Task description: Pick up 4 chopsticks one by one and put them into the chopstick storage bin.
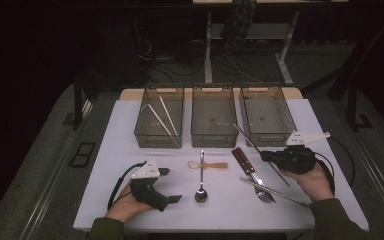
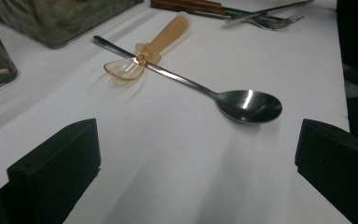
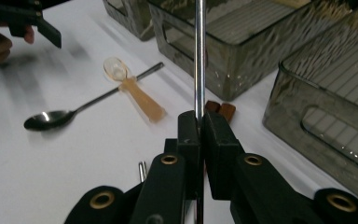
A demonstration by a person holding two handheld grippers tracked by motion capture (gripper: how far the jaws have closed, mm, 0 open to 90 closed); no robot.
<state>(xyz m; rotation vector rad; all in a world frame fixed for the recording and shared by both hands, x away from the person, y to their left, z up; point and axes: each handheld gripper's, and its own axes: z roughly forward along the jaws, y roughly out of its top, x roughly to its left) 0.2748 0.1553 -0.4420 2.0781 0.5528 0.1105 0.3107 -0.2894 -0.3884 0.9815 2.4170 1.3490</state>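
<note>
At the near edge of the white table, both hands come in from the bottom. The left gripper sits low on the left, jaws spread wide with nothing between them, bare tabletop all around. Just past it lies a shiny steel spoon, its handle crossing a small translucent orange plastic spoon. On the right, the right gripper is lifted a bit off the table, pinching a thin metal chopstick tight; that stick slants up toward the right-hand bin. Under it sit a wooden-handled fork and a second metal chopstick. Farther back, three clear smoky plastic bins stand side by side; the left one holds two pale chopsticks.
</note>
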